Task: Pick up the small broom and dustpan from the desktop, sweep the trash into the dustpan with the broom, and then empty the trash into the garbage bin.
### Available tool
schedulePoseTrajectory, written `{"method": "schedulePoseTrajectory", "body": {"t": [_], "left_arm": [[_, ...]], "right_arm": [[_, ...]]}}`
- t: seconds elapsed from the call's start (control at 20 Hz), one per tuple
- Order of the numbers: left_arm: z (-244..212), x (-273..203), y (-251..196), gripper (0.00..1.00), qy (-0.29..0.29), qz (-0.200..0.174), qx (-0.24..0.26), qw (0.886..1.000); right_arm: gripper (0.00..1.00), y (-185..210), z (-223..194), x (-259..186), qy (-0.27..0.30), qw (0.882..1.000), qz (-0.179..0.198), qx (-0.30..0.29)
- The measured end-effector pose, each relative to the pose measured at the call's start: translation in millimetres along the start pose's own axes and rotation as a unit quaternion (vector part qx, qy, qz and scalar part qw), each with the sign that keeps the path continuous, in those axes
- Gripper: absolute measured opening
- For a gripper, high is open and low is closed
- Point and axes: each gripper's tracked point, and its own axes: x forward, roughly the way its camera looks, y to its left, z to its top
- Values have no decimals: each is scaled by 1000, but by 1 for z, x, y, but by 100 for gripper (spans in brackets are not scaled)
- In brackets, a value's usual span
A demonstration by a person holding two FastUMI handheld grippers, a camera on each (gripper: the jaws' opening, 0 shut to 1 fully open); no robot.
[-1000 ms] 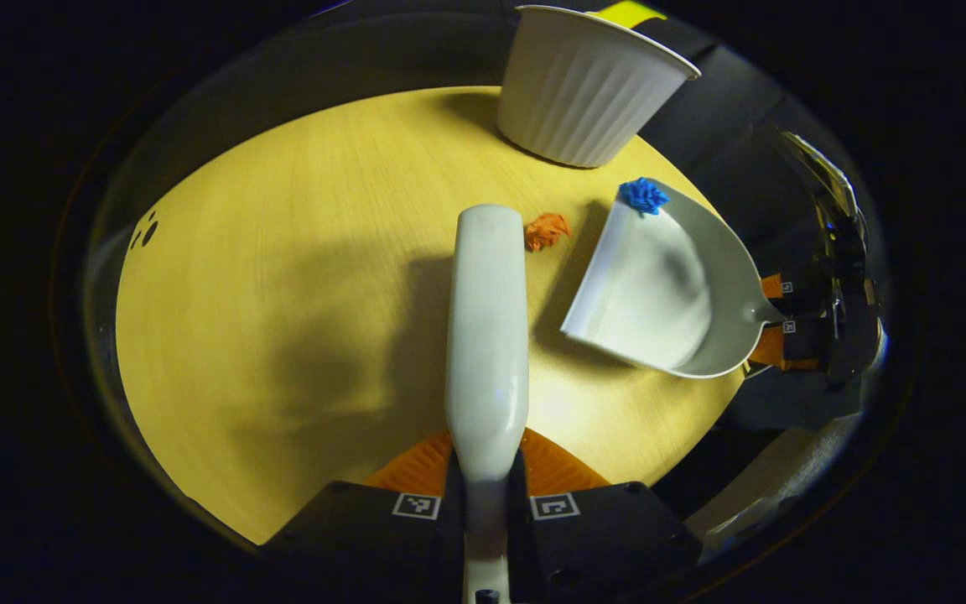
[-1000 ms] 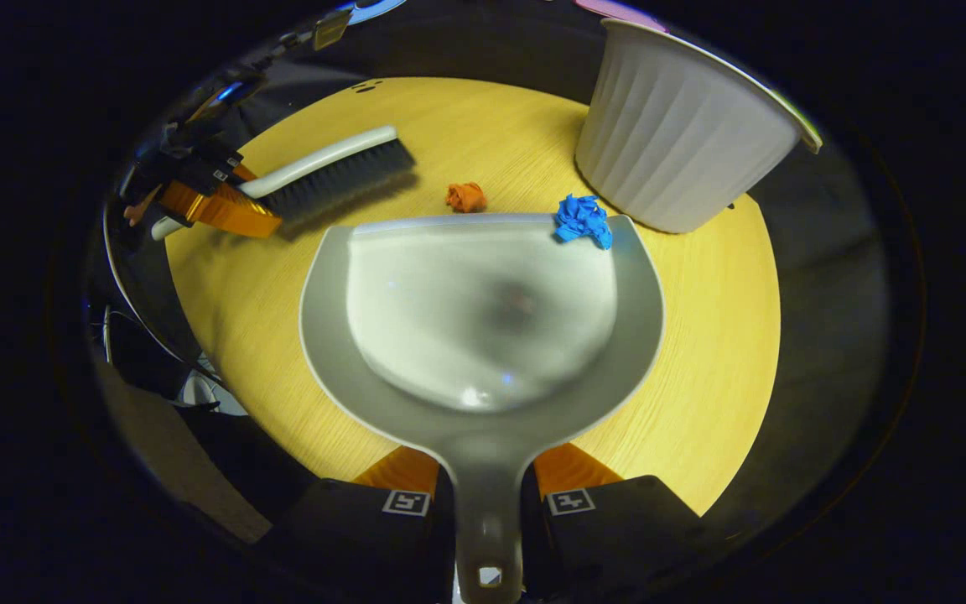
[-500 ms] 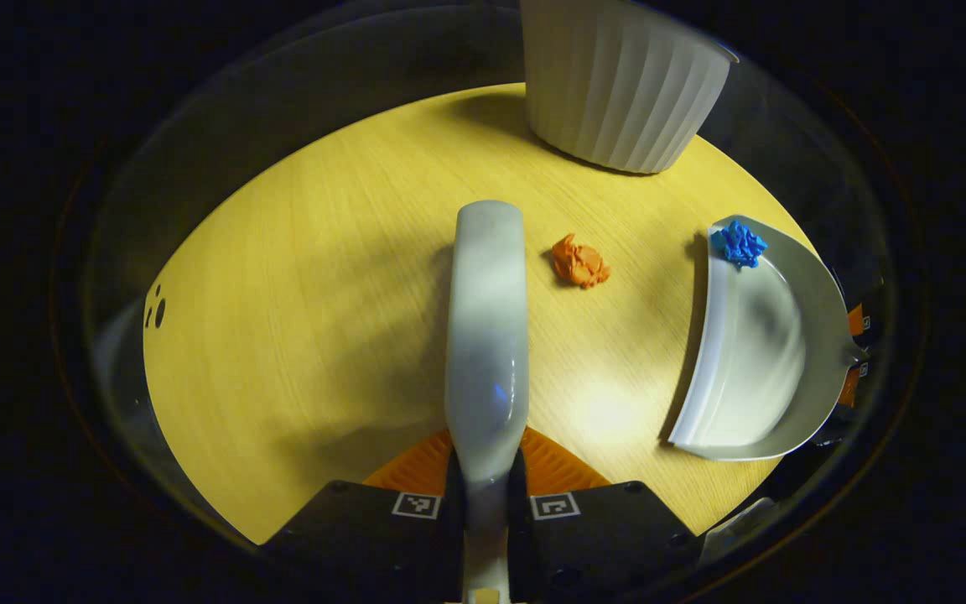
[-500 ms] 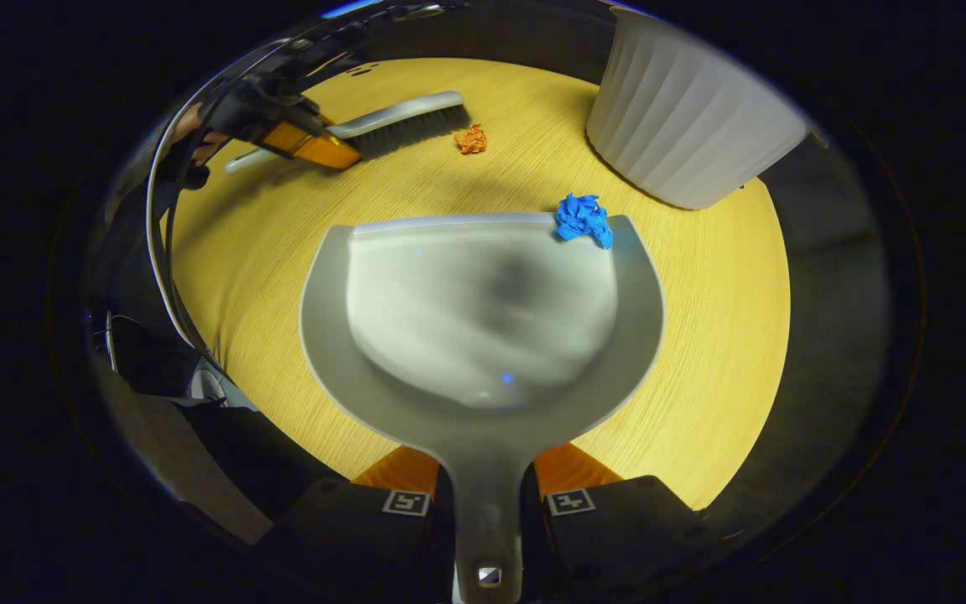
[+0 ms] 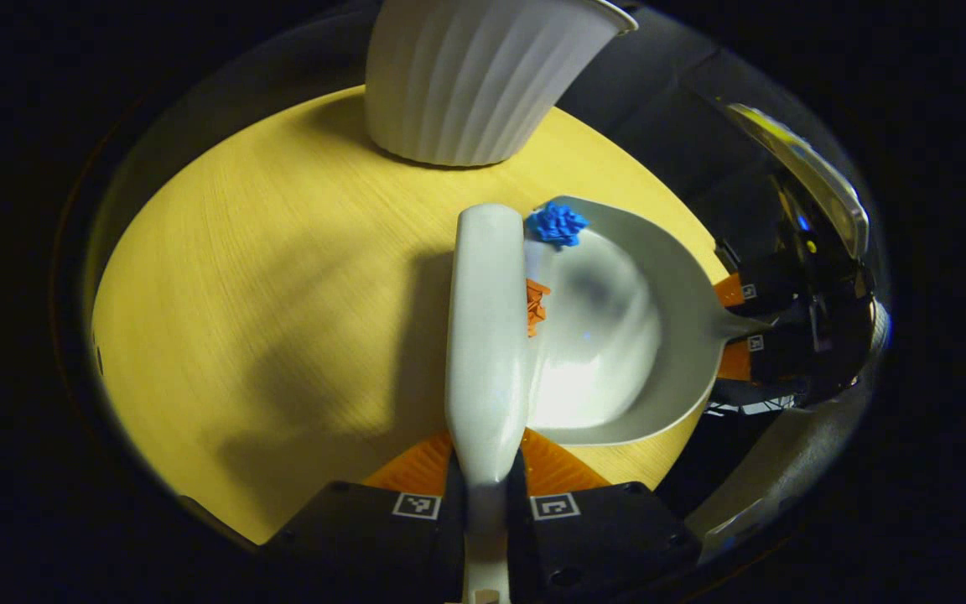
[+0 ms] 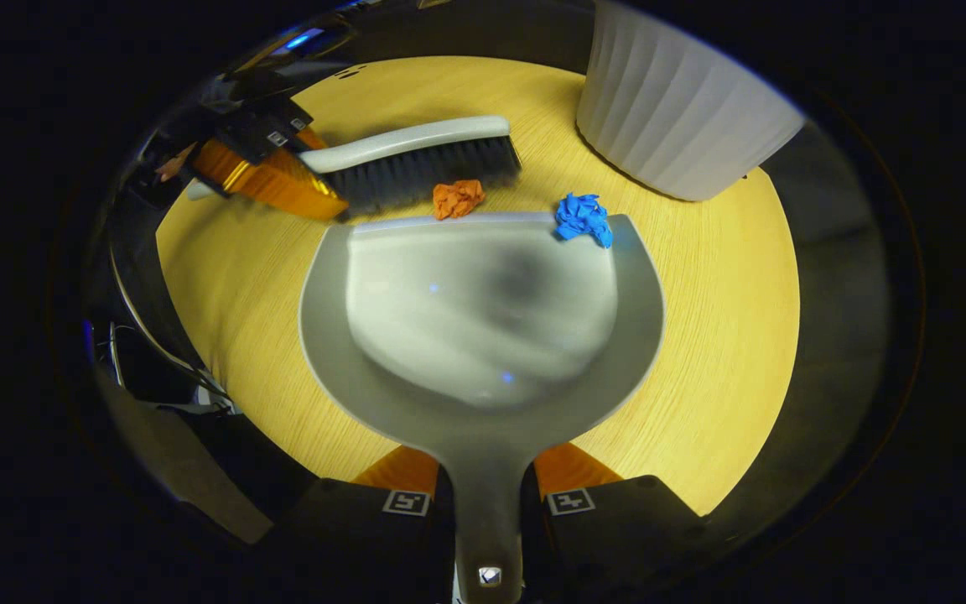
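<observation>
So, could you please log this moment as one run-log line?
left gripper: shut on broom | right gripper: shut on dustpan | orange scrap: at lip | blue scrap: on dustpan edge | bin: upright

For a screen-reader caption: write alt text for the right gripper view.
A dustpan, held by the right hand-held gripper, lies on a table; a broom pushes an orange scrap against its lip, where a blue scrap sits.

Beneath me lies a round, pale yellow wood-grain tabletop, brightly lit at its centre, with darkness beyond its edges.
</observation>
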Motion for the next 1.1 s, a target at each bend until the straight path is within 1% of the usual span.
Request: {"method": "schedulePoseTrajectory", "body": {"t": [0.05,0.1,0.15,0.2,0.25,0.3,0.45,0.6,0.65,0.7,0.8,0.85,0.9,1.0,1.05,1.1], "left_arm": [[-3,-3,-8,24,3,-14,-1,1000],[-6,-8,-15,24,5,-19,2,1000],[-6,-10,-14,24,7,-11,5,1000],[-6,-9,-12,24,4,2,3,1000],[-6,-10,-13,25,-3,4,-7,1000],[-6,-13,-18,24,-13,3,-18,1000],[-8,-35,-18,25,-63,13,-41,997],[-12,-58,-2,24,-113,38,-80,990],[-16,-64,5,24,-128,51,-96,986],[-24,-71,13,24,-139,65,-109,982],[-45,-78,26,23,-150,88,-126,977],[-58,-78,28,24,-146,91,-135,976],[-71,-79,30,25,-141,89,-146,975],[-92,-70,34,24,-135,86,-162,974],[-100,-67,31,24,-131,81,-169,974],[-111,-64,25,27,-127,73,-174,974]], "right_arm": [[36,2,-1,0,-1,1000,1,0],[35,1,-1,1,-3,1000,1,2],[31,1,0,0,-6,1000,0,5],[31,2,0,1,-10,1000,-3,9],[40,5,2,1,-19,1000,-6,13],[35,8,1,4,-29,999,-6,16],[35,12,3,5,-65,997,-22,31],[36,19,6,15,-92,993,-34,69],[40,22,7,16,-96,991,-41,79],[35,26,9,17,-100,990,-49,90],[36,37,14,11,-106,986,-55,112],[35,41,15,6,-106,985,-55,124],[40,42,18,7,-103,984,-58,136],[31,47,26,4,-97,981,-72,151],[36,50,30,3,-96,980,-79,154],[36,53,28,6,-100,979,-86,157]]}}
